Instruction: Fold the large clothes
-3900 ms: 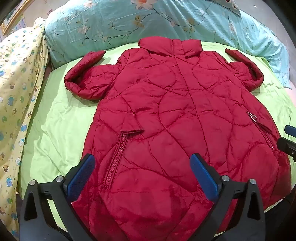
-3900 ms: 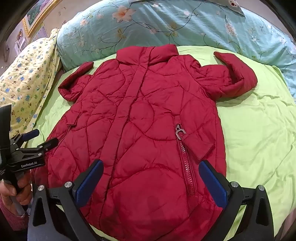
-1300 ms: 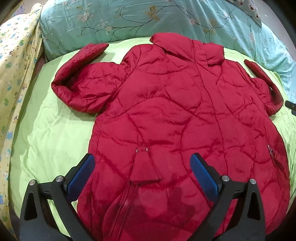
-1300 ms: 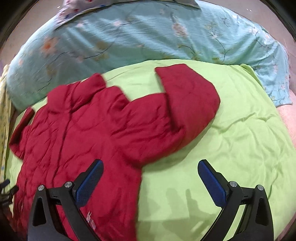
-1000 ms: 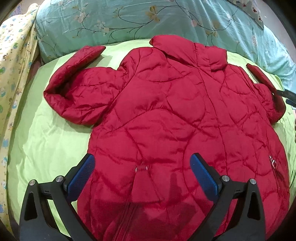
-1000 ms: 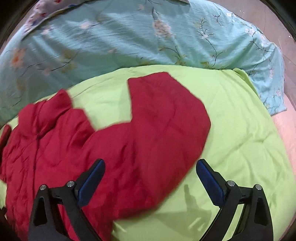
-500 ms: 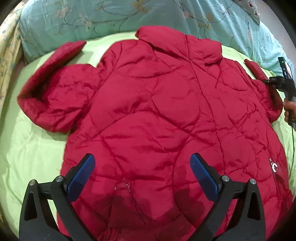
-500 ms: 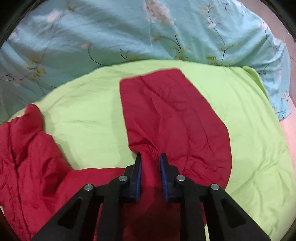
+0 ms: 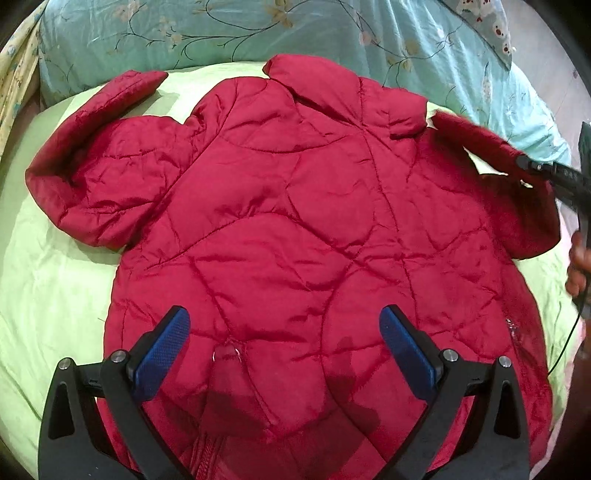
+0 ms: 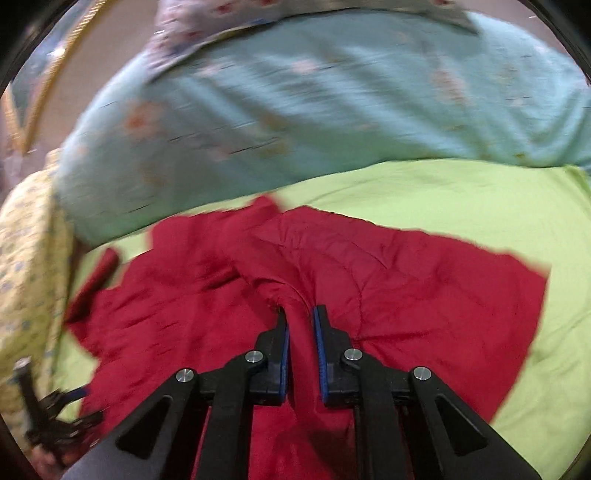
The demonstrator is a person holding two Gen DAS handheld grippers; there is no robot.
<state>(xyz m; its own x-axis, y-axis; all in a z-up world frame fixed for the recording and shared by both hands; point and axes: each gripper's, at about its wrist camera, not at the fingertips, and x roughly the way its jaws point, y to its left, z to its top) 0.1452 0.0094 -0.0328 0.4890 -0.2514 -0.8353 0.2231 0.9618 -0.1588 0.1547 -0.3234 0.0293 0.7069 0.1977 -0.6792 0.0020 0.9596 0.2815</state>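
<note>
A red quilted jacket (image 9: 295, 221) lies front up on the green sheet (image 9: 44, 302), collar toward the pillows. My left gripper (image 9: 284, 314) hovers open over its lower front, with nothing between the blue pads (image 9: 162, 350). The left sleeve (image 9: 92, 155) lies bent on the sheet. My right gripper (image 9: 524, 162) comes in from the right edge, shut on the right sleeve (image 9: 480, 144), which is raised and blurred. In the right wrist view the right gripper (image 10: 300, 314) pinches a ridge of that red sleeve (image 10: 406, 280), and the left gripper (image 10: 55, 417) shows blurred at lower left.
A turquoise floral duvet (image 9: 295, 29) is piled behind the jacket. A yellow patterned cloth (image 10: 26, 258) hangs along the left side. A person's hand (image 9: 578, 266) holds the right gripper's handle at the right edge. Bare green sheet (image 10: 480, 206) lies right of the sleeve.
The right gripper went from wide open to shut on the right sleeve, then lifted it and swung it toward the jacket body. The left gripper stayed open over the lower front.
</note>
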